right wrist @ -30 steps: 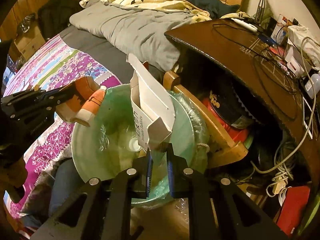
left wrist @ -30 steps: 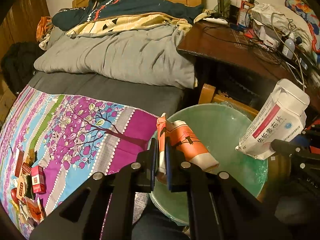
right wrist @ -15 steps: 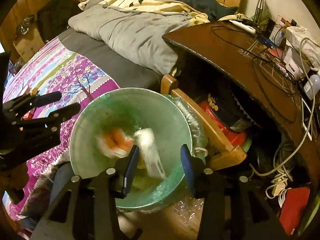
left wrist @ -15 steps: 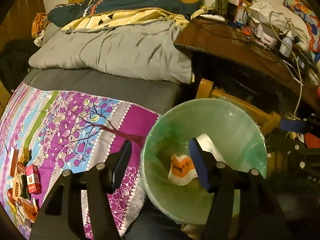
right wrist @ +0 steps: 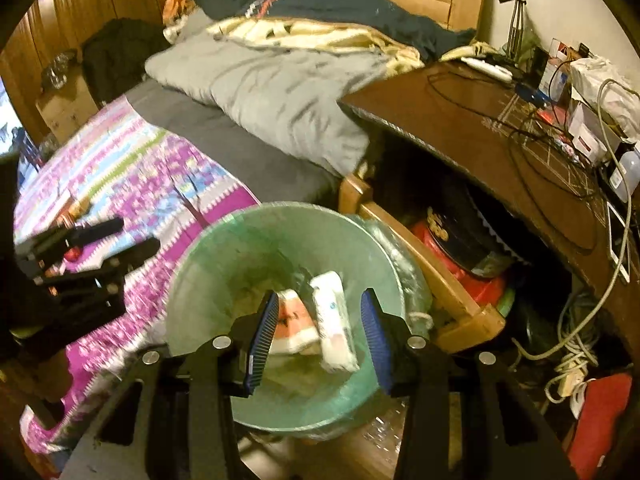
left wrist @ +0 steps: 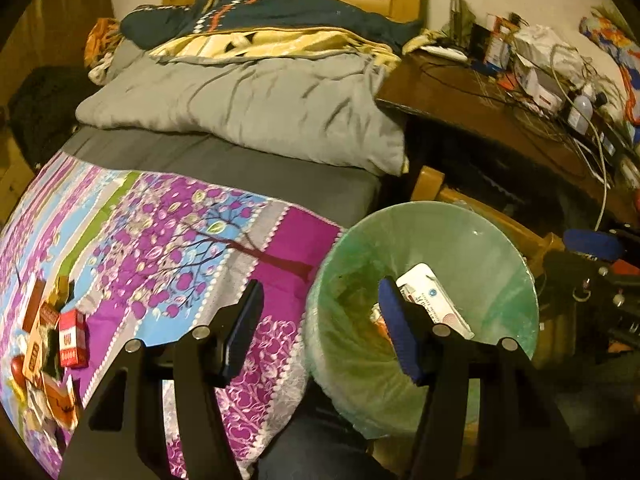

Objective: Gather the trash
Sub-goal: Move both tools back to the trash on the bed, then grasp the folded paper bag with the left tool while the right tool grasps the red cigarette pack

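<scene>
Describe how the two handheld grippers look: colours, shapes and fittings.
Both the left gripper and the right gripper have black angular frames with cut-out openings, silver round screw heads, and blue ribbed pads lining the jaws. No cables or sleeves show.

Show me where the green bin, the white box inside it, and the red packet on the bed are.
green bin (right wrist: 208,276), right wrist view, left rim.
white box (right wrist: 334,320), right wrist view, its top face.
red packet (left wrist: 72,338), left wrist view, its front.

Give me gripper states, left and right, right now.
Left gripper: open, holding nothing.
Right gripper: open, holding nothing; white box and orange carton lie in the green bin.
</scene>
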`<state>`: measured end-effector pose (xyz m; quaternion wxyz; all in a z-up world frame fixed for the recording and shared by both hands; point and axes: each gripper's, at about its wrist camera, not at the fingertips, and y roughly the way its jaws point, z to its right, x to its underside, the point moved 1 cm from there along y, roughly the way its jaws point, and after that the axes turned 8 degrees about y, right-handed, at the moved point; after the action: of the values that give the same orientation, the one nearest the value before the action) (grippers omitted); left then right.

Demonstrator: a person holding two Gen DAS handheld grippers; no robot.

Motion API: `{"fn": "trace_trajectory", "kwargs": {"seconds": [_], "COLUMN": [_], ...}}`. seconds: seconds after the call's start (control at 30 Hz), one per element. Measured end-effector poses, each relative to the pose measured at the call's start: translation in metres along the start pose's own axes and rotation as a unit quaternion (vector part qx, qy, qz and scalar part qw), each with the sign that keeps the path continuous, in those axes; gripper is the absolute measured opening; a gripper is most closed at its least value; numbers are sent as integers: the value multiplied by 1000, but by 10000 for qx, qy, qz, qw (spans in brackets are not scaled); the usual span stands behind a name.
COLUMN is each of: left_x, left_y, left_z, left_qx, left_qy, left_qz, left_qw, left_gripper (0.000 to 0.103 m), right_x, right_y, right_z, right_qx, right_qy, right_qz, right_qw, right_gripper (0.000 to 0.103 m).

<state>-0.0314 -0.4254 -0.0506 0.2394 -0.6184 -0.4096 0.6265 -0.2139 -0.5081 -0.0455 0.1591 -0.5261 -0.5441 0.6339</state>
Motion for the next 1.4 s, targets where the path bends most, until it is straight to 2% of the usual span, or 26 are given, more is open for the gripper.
{"fn": "trace_trajectory", "kwargs": {"seconds": [0.2,0.3,0.4,0.67,0.8,0.9,1.03,1.2,1.3,1.4], "left_x": [24,42,58,106,140,169,203,231,244,243], "left_y": [-19,-28,-35,-58,-65,-68,-74,-75,-76,-70], "left_z": [-35,-62,-83,-135,-165,-192,-228,-265,-283,-289], "left_qx": [-236,-395,-514,-1147,-1403,-1586,-1807,-1883,-1868,-1756], "left_qy": [-479,-881,-1199,-1790,-2133,-2467,-2812,-2976,-3079,-3006], "left_qz": [217,237,241,304,236,121,36,97,198,256], "left_qw": [9983,9950,9912,9767,9666,9560,9425,9359,9327,9371], "left_gripper": [57,57,57,57,58,57,58,57,57,57], "right_x": [-6,-7,-8,0,5,11,22,27,22,18], "right_y": [-14,-17,-16,-7,8,26,57,103,123,135], "right_z": [-34,-55,-82,-155,-200,-236,-298,-373,-401,-421], "right_qx": [-260,-434,-626,-1052,-1348,-1583,-1904,-2258,-2331,-2373], "right_qy": [-113,-187,-335,-819,-1042,-1290,-1759,-2019,-1970,-1948], "right_qz": [429,556,569,490,351,161,-126,-627,-765,-794], "right_qw": [9987,9973,9959,9899,9848,9788,9657,9509,9492,9484], "right_gripper": [45,45,45,46,46,46,46,46,47,53]}}
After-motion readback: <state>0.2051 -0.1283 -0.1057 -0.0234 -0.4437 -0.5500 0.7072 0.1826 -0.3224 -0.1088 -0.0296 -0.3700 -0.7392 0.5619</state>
